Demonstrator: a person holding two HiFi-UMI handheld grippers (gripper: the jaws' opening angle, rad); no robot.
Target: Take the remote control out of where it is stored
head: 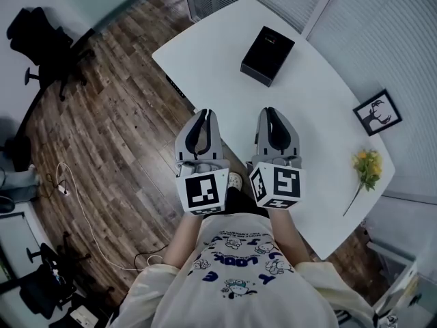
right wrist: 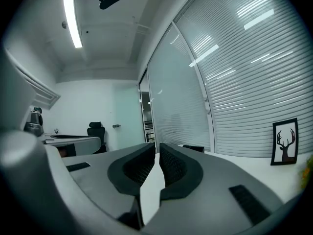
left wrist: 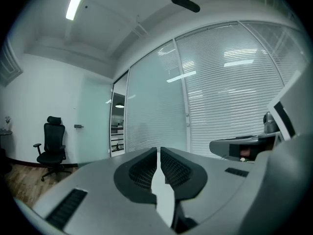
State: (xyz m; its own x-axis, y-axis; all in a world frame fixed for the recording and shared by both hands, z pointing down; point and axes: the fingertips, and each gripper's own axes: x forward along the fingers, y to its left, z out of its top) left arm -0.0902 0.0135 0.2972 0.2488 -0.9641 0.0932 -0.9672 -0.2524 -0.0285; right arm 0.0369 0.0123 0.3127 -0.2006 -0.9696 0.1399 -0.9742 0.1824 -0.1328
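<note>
A closed black box (head: 267, 55) lies on the white table (head: 321, 115), far of both grippers. No remote control shows in any view. My left gripper (head: 203, 115) is held near the table's near-left edge, its jaws shut with nothing between them. The right gripper (head: 272, 113) hovers beside it over the table, also shut and empty. In the left gripper view the left gripper (left wrist: 159, 153) points level at glass walls and blinds. The right gripper (right wrist: 157, 149) in its own view points the same way, with the black box (right wrist: 194, 148) just past its tips.
A framed deer picture (head: 377, 113) stands at the table's right edge, and a yellow flower (head: 367, 166) lies nearer me. Black office chairs (head: 41, 43) stand on the wooden floor at left, where cables (head: 82, 210) trail. Blinds (head: 382, 26) close off the far side.
</note>
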